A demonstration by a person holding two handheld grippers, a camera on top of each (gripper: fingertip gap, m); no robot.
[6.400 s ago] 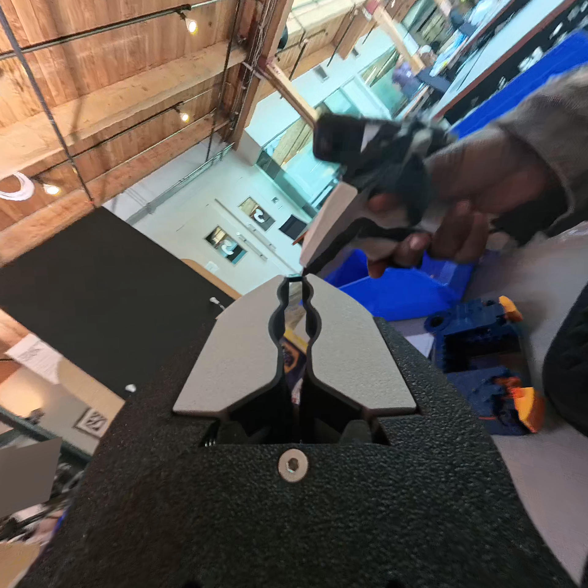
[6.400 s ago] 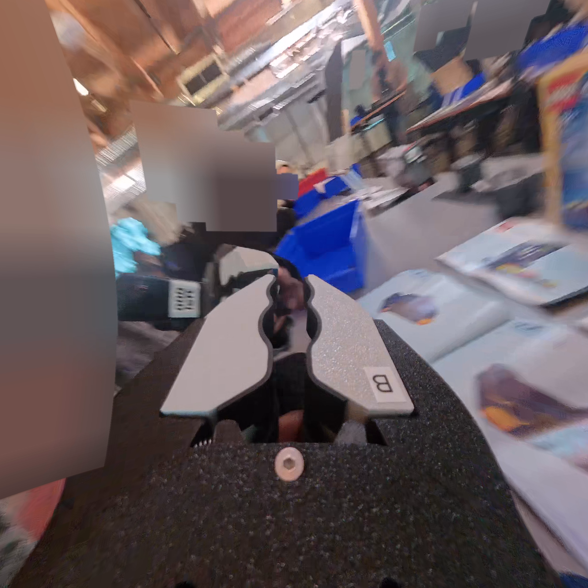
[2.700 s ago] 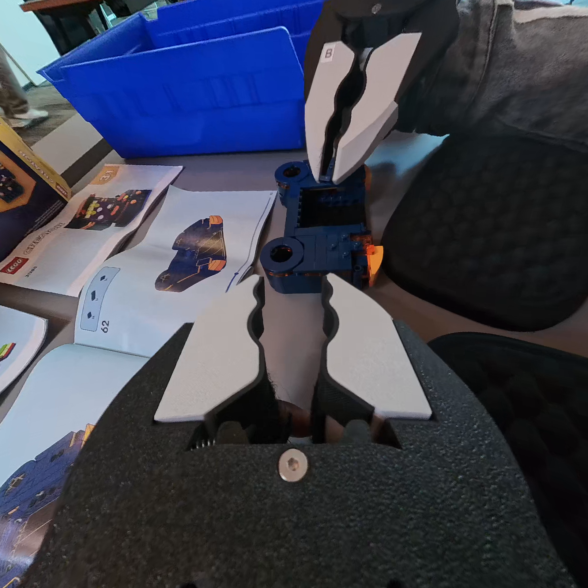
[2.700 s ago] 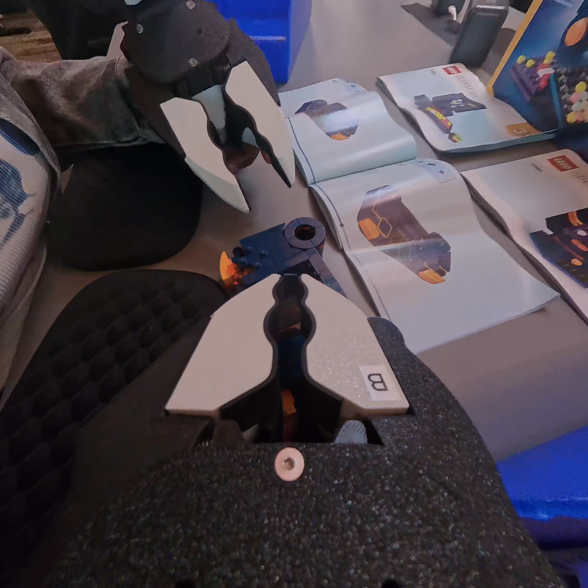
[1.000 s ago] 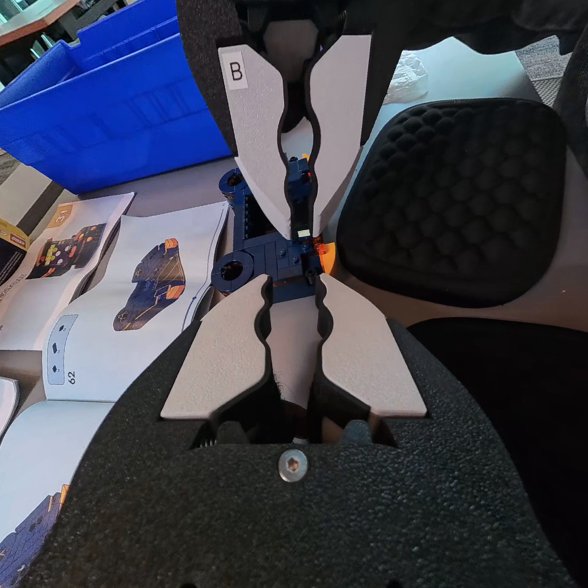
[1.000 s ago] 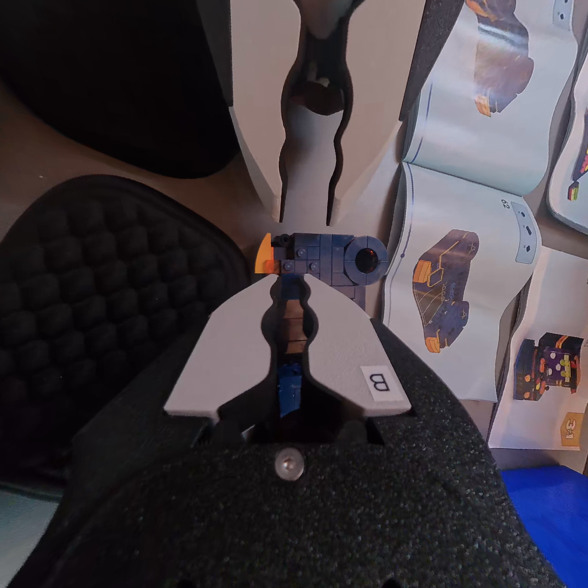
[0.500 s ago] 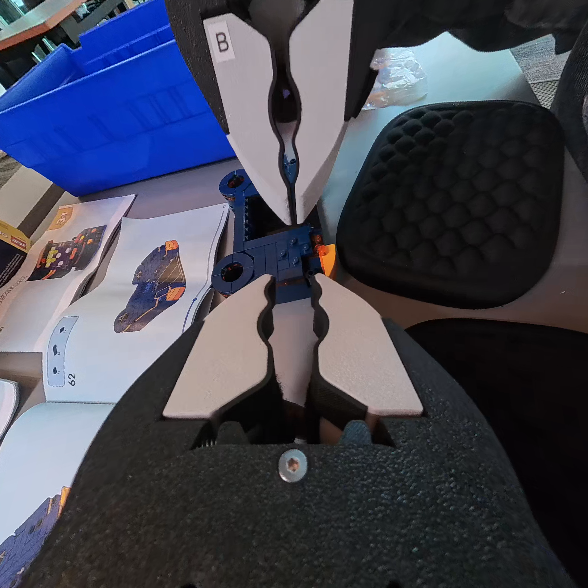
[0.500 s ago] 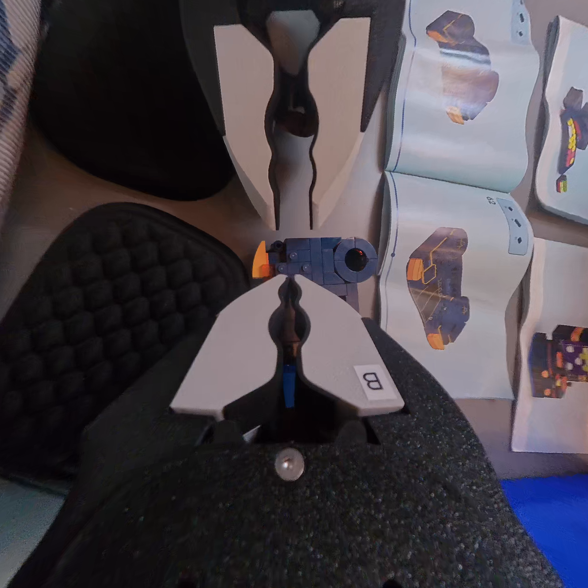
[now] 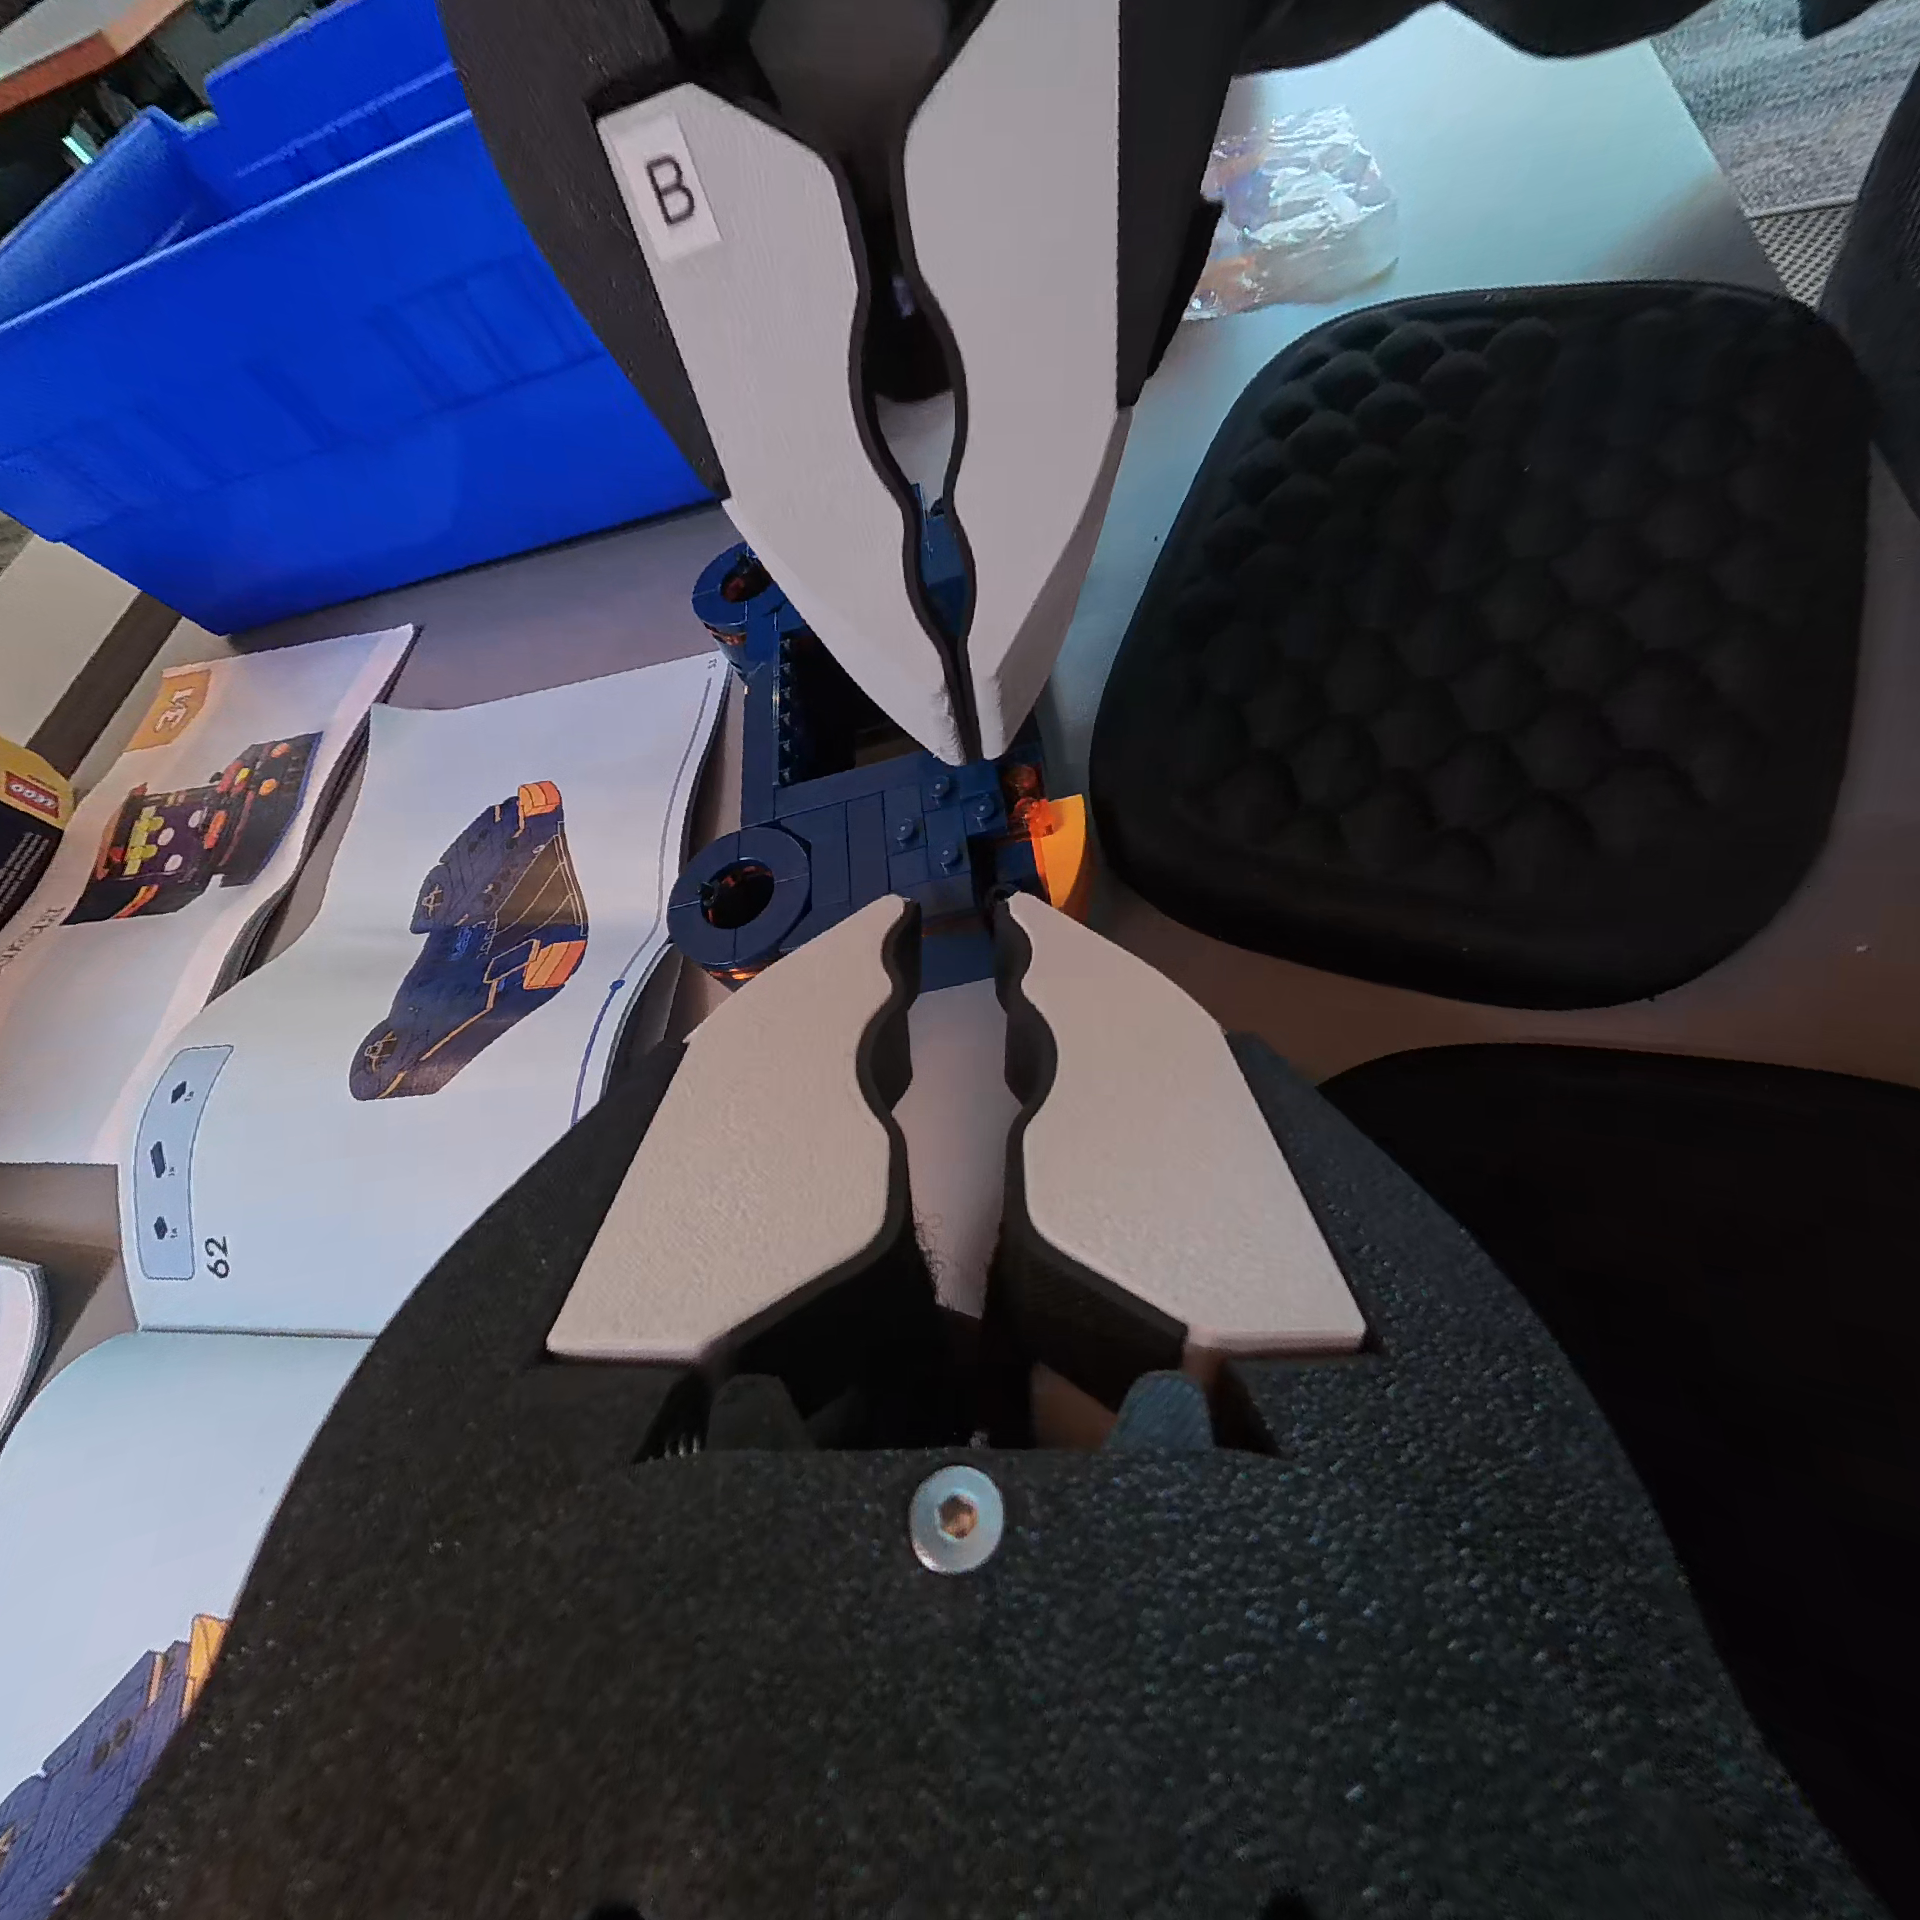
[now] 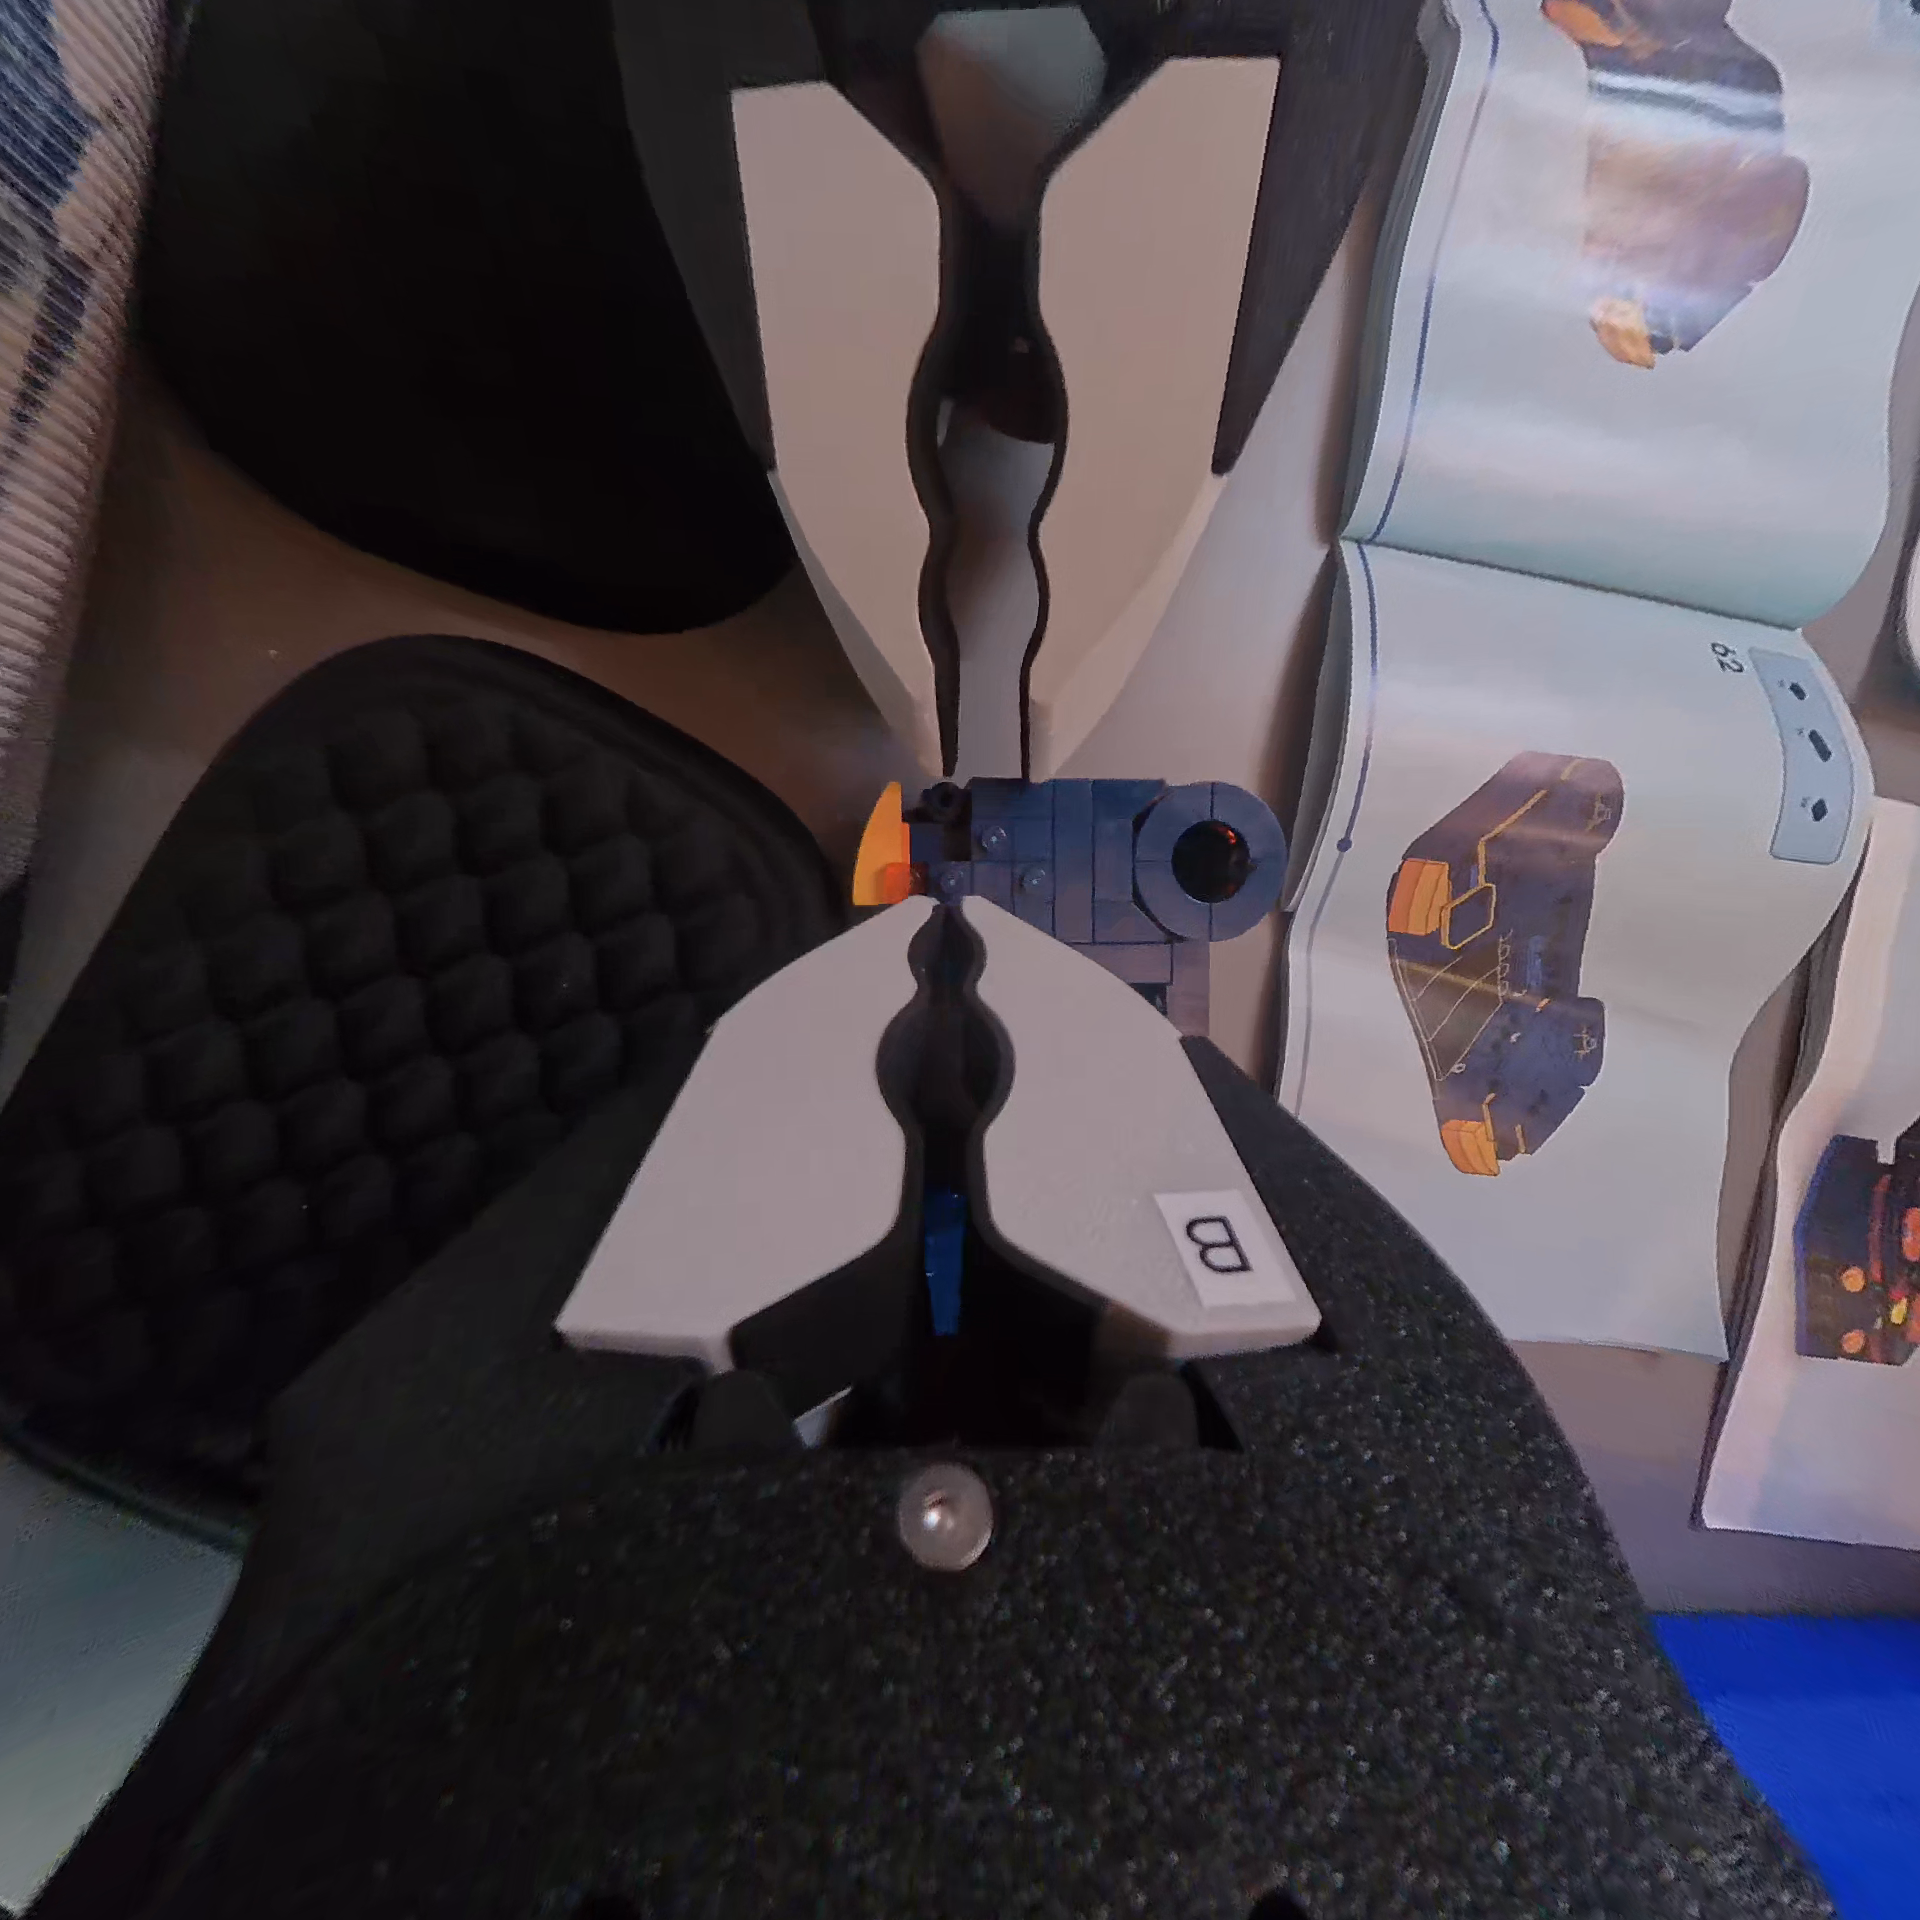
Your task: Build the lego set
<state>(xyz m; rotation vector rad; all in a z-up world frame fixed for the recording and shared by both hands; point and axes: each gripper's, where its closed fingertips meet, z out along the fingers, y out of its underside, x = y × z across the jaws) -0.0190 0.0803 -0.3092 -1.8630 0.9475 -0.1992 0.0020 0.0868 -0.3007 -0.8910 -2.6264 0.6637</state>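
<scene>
On the surface [image 9: 1351,1029] sits the dark blue Lego model [image 9: 894,831], the closed right tongs [image 10: 940,906] pressing its studded top, the left tongs [image 9: 954,914] slightly parted, empty, poised to steady it.

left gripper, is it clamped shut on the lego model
No, the left gripper has its jaws parted with bare table showing between them, its tips just reaching the near edge of the dark blue lego model.
</scene>
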